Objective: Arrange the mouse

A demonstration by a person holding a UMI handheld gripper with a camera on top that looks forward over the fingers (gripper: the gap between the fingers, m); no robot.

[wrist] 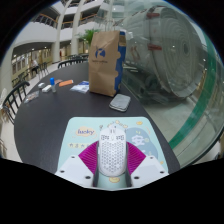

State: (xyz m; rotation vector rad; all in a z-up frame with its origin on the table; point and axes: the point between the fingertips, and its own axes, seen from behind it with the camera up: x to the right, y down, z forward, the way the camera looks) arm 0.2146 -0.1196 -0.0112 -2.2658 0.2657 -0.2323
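Observation:
A white perforated mouse (113, 150) sits between my two fingers, over a pale mouse pad (85, 130) with a printed pattern on the round dark table (50, 110). The pink pads (91, 157) press against both sides of the mouse. My gripper (113, 160) is shut on the mouse. I cannot tell whether the mouse rests on the mouse pad or hangs just above it.
A brown paper bag (105, 62) stands at the far side of the table. A phone (120, 101) lies beyond the mouse pad. A blue item (81, 89), an orange item (64, 84) and a pen (46, 89) lie to the far left. Chairs (14, 95) ring the table's left edge.

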